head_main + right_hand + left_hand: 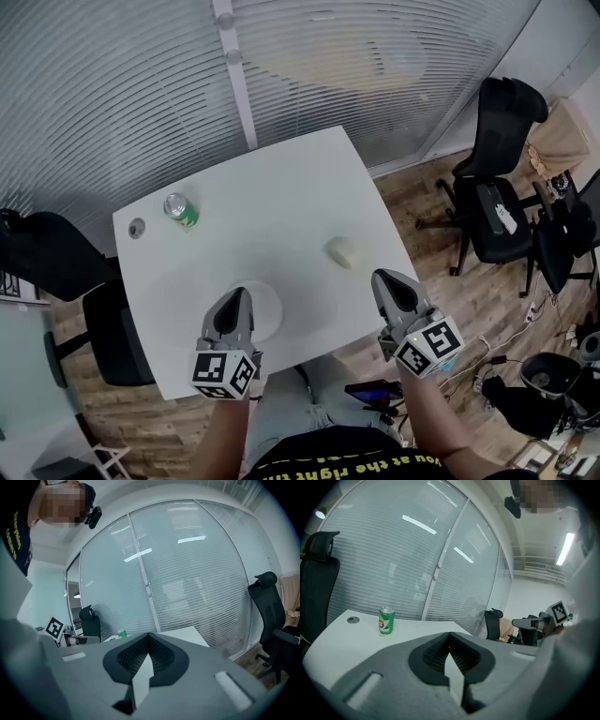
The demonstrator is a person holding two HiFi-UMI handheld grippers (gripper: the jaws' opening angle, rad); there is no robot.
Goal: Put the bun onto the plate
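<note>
The pale bun [347, 251] lies on the white table [272, 187] near its right edge. A white plate [265, 310] sits close to the table's front edge, and part of it is hidden under my left gripper [238, 293]. That gripper hovers over the plate with its jaws together and nothing between them. My right gripper [383, 277] is just in front of the bun and slightly to its right, apart from it, also shut and empty. Neither gripper view shows the bun or the plate; the left gripper [450, 634] and right gripper [148, 634] each show tips that meet.
A green can [181, 210] stands at the table's far left, beside a small round grommet [137, 227]; the can [386, 620] also shows in the left gripper view. Black office chairs stand to the right [497, 178] and left [56, 258]. Window blinds lie beyond the table.
</note>
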